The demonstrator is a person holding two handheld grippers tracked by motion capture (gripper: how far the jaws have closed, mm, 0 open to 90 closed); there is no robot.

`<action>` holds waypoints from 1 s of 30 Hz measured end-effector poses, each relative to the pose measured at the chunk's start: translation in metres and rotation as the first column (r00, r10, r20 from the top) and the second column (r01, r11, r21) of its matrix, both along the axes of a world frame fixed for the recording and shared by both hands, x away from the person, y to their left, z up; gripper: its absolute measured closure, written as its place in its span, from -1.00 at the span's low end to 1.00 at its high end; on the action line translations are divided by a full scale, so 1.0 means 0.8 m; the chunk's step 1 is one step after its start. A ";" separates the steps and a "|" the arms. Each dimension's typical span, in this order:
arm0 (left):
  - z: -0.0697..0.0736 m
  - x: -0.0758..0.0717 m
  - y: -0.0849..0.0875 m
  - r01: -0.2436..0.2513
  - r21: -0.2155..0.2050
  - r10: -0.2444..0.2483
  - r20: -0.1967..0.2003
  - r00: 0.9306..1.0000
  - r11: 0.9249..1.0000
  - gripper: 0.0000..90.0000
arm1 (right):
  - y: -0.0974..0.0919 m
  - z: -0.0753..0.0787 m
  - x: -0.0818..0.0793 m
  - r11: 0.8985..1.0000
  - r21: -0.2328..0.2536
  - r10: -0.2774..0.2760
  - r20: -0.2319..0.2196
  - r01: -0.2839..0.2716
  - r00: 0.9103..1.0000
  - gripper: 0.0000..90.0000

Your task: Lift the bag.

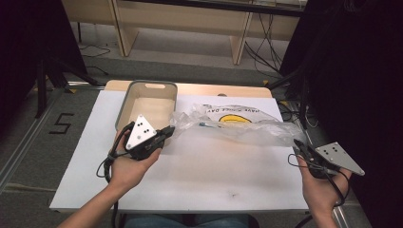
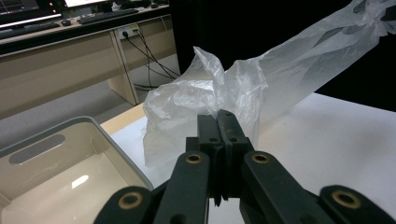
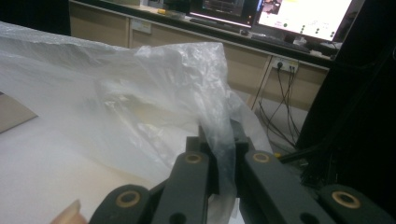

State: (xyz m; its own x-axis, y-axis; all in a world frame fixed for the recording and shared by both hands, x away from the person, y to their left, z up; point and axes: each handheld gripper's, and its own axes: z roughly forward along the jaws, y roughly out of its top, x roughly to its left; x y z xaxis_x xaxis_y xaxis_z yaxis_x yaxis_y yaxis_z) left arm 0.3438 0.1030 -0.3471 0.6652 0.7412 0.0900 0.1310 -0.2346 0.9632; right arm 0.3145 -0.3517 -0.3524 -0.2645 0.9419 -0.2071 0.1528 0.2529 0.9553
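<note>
1. In the high view, we see the plastic bag point(image 1: 237, 124) stretched across the middle of the counter point(image 1: 199, 175), its long axis running left to right between our left tool point(image 1: 167, 133) and right tool point(image 1: 299, 145), beside the grey bin point(image 1: 124, 108).
2. In the left gripper view, our left tool point(image 2: 218, 122) is closed on the bag's crumpled end, the bin at lower left.
3. In the right gripper view, our right tool point(image 3: 218, 133) pinches the film at centre.
</note>
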 end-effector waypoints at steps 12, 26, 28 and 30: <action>0.011 0.002 -0.001 -0.003 -0.019 0.003 0.023 1.000 1.000 0.99 | 0.000 0.011 0.002 1.000 0.008 -0.002 0.028 0.002 1.000 1.00; 0.031 0.003 0.001 -0.008 -0.055 0.012 0.062 0.998 0.998 0.99 | 0.001 0.025 0.005 1.000 0.018 -0.002 0.064 0.001 0.998 1.00; 0.035 0.004 0.001 -0.009 -0.058 0.013 0.070 0.997 0.998 0.99 | 0.002 0.027 0.005 1.000 0.022 -0.003 0.067 0.002 0.998 1.00; 0.037 0.005 0.001 -0.012 -0.067 0.017 0.074 0.997 0.998 0.99 | 0.001 0.028 0.005 1.000 0.020 -0.001 0.071 0.000 0.997 1.00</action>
